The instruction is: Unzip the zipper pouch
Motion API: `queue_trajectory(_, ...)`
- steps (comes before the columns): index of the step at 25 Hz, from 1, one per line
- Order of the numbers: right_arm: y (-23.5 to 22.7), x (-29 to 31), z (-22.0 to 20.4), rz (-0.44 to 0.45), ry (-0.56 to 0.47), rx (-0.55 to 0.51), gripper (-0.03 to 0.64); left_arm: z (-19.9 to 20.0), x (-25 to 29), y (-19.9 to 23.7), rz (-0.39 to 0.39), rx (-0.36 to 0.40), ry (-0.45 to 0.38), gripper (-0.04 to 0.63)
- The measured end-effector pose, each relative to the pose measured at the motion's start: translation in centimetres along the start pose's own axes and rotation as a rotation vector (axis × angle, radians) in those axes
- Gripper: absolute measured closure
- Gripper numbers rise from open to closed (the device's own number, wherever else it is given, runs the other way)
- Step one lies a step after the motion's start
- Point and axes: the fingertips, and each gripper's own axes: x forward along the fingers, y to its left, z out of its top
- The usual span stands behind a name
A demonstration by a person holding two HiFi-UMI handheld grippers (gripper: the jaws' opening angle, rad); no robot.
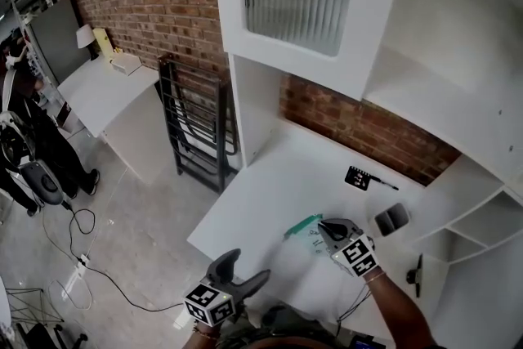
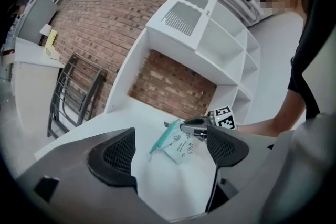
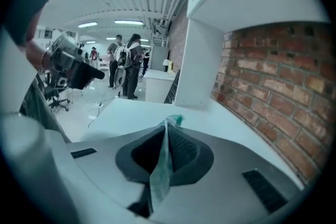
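Note:
The zipper pouch (image 1: 304, 230) is a small clear pouch with a teal zipper edge, lying partly lifted on the white desk (image 1: 270, 184). My right gripper (image 1: 322, 227) is shut on one end of it. In the right gripper view the pouch's edge (image 3: 160, 168) stands pinched between the closed jaws of the right gripper (image 3: 167, 131). My left gripper (image 1: 249, 266) hangs open at the desk's front edge, short of the pouch and apart from it. In the left gripper view the pouch (image 2: 177, 145) lies ahead between the spread jaws of the left gripper (image 2: 170, 140), with the right gripper (image 2: 192, 125) holding its far end.
A black marker card (image 1: 357, 177), a small dark box (image 1: 392, 218) and a black clip (image 1: 417, 272) lie toward the desk's back right. White shelves and a brick wall (image 1: 359, 127) stand behind. A black metal rack (image 1: 196, 127) stands left of the desk.

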Motion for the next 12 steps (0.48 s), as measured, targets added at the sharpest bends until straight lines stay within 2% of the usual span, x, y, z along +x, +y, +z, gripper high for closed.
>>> queue_trajectory(2,1.1,-1.3,0.8,-0.022,-0.010,-0.107,0.604,0.2,0.2,-0.5,-0.018,-0.018,-0.010,0.197)
queue_trajectory(5,2.5,-3.0,1.4,-0.040,-0.030,-0.217,0.604,0.4,0.6,-1.6,-0.064,-0.037,-0.013,0.299)
queue_trajectory(12,5.3,-6.3,2.7,-0.034,-0.093,-0.270,0.604,-1.2,1.9,-4.8,-0.195,-0.096,0.087,0.342)
